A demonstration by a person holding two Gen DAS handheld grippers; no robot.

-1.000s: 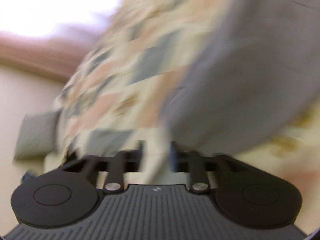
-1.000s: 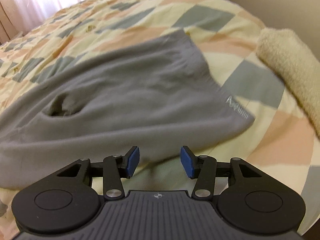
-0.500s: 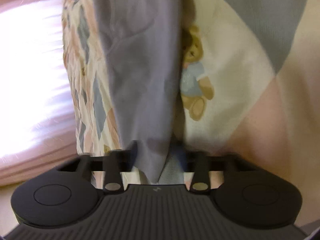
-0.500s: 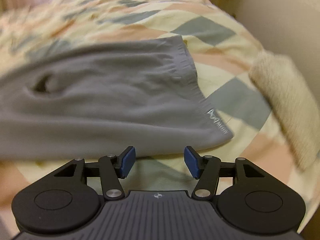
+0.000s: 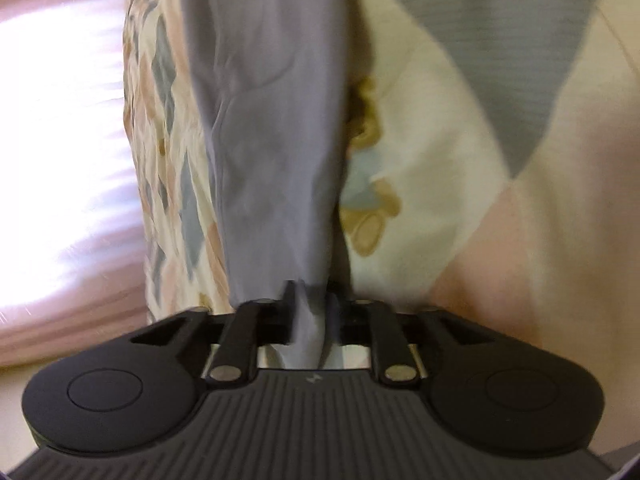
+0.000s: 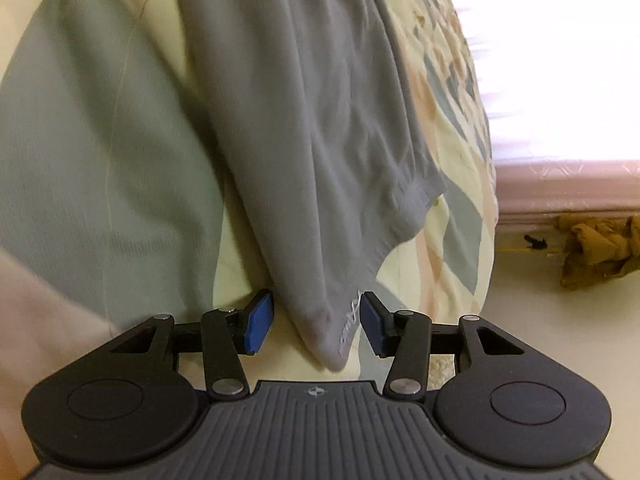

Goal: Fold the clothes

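A grey garment (image 5: 272,120) lies on the patchwork bedspread (image 5: 460,128). In the left wrist view a gathered strip of it runs straight into my left gripper (image 5: 312,300). The dark fingers stand close on either side of the bunched cloth and pinch it, though the jaws are opening. In the right wrist view the garment's (image 6: 320,120) pointed corner, with a small white logo, hangs between the blue pads of my right gripper (image 6: 316,322). Those jaws are closing, and a gap still shows beside the left pad (image 6: 258,322).
The bedspread (image 6: 100,140) has green, cream and pink patches and a teddy bear print (image 5: 372,200). A bright curtained window (image 5: 60,152) fills one side. Past the bed's edge, a crumpled brown cloth (image 6: 596,252) lies on the pale floor.
Both views have rolled about a quarter turn. My right gripper sank from above the spread garment to its logo corner, which now sits between the pads. The left gripper took in a strip of cloth.
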